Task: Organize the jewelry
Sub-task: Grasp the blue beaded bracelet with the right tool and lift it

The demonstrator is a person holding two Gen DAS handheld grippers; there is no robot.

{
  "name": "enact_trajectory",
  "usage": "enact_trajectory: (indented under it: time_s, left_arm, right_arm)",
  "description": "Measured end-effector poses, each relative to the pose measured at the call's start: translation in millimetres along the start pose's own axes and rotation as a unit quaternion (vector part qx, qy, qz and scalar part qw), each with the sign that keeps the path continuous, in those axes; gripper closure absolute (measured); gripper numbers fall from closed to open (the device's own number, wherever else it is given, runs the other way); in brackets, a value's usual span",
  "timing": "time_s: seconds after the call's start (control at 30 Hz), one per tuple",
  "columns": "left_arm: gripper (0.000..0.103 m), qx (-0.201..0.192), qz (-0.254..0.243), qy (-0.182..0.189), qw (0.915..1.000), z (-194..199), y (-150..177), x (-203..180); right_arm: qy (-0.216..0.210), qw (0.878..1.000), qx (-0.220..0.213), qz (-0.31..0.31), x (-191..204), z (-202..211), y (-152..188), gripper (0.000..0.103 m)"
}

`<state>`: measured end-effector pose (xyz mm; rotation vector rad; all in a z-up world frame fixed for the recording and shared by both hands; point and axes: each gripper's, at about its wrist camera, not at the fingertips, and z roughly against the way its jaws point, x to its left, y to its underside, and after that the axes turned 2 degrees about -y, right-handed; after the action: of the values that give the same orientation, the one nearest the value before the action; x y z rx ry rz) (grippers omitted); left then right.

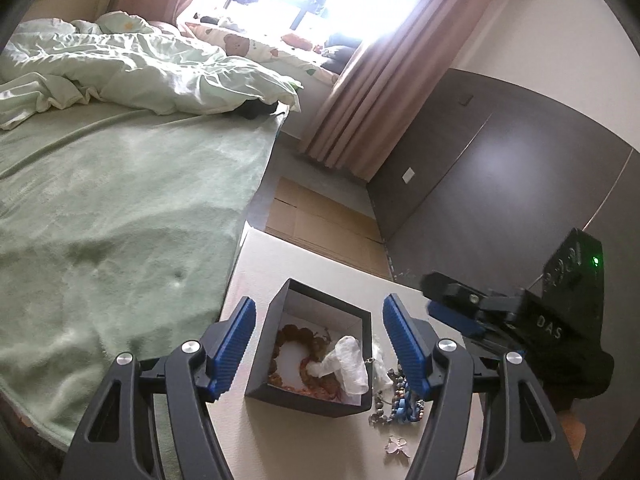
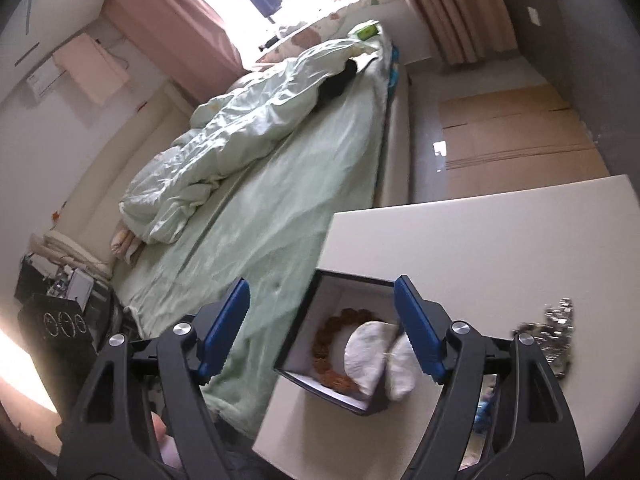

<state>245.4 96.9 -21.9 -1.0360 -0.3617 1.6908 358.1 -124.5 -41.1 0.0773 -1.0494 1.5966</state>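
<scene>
A dark open box [image 1: 276, 360] stands on a white table [image 1: 328, 276]. Inside lie a brown beaded bracelet [image 1: 292, 332] and a white pouch [image 1: 348, 360] draped over the right wall. Loose beads and chains [image 1: 396, 396] and a silver bow piece [image 1: 397, 446] lie right of the box. My left gripper [image 1: 319, 344] is open, its fingers on either side of the box, above it. My right gripper [image 2: 322, 328] is open and empty above the box [image 2: 320, 390], bracelet [image 2: 326, 332] and pouch [image 2: 370, 356]; it shows in the left wrist view [image 1: 460, 304]. Silver jewelry [image 2: 556, 328] lies at right.
A bed with a green blanket [image 1: 112, 220] and rumpled duvet [image 1: 132, 68] runs along the table's left side. Flat cardboard [image 1: 320, 220] lies on the floor beyond the table. A dark wall panel [image 1: 500, 176] and pink curtains [image 1: 372, 92] stand behind.
</scene>
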Motion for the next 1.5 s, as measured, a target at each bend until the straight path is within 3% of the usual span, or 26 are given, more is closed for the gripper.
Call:
enact_trajectory:
  time_s: [0.43, 0.73, 1.03, 1.13, 1.3, 1.43, 1.5]
  left_arm:
    - [0.039, 0.016, -0.039, -0.004, 0.9991, -12.0, 8.3, -22.4]
    - [0.041, 0.051, -0.115, -0.009, 0.9920, -37.1, 30.5, -66.0]
    - [0.040, 0.082, -0.231, -0.073, 0.9669, -77.4, 68.9, -104.5]
    - [0.040, 0.084, -0.264, -0.099, 0.9557, -90.0, 79.6, -109.8]
    - [0.041, 0.087, -0.319, -0.161, 0.9301, -114.0, 95.4, -118.5]
    - [0.059, 0.097, -0.332, -0.184, 0.9200, -127.9, 100.3, -118.9]
    - [0.070, 0.097, -0.334, -0.187, 0.9187, -132.1, 100.3, -119.6]
  right_arm:
    - [0.084, 0.996, 0.010, 0.018, -18.0, 35.1, 19.3, 0.028]
    - [0.119, 0.992, -0.013, -0.037, -57.8, 74.9, 39.5, 0.028]
    - [0.142, 0.986, -0.030, -0.085, -99.1, 104.8, 62.9, 0.028]
    - [0.157, 0.984, -0.014, -0.084, -108.7, 98.6, 70.3, 0.028]
    - [0.157, 0.983, 0.031, -0.090, -127.1, 72.7, 75.5, 0.029]
    - [0.156, 0.980, 0.061, -0.103, -137.3, 52.4, 77.8, 0.044]
    - [0.155, 0.980, 0.072, -0.104, -137.7, 43.5, 79.2, 0.045]
